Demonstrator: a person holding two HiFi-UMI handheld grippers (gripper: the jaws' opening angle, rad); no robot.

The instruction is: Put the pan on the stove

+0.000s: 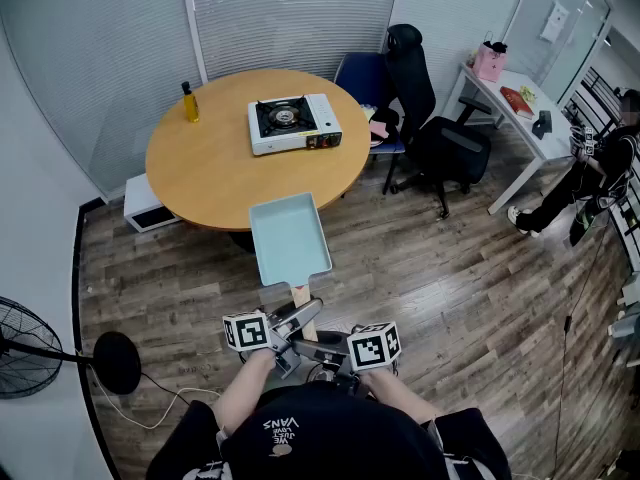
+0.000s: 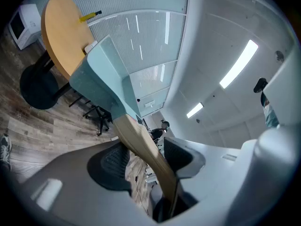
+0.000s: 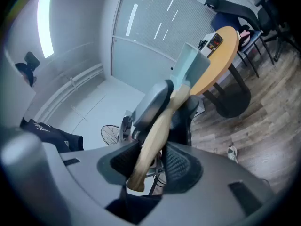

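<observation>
Head view: teal pan (image 1: 288,236) hung at the table (image 1: 200,178) edge.
Left claw (image 2: 143,158) and right claw (image 3: 151,164) seemingly both clamped its wooden handle (image 1: 301,295).

An office: frosted glass partition walls (image 1: 290,18) line the far side. A black swivel chair (image 1: 440,143) and a white desk (image 1: 520,121) stand far right, a round wooden table (image 1: 200,173) left of them.

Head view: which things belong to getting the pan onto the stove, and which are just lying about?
Job: pan, stove, left gripper and right gripper, both gripping it.
Lying about: yellow bottle, office chair, fan, pink bag.
</observation>
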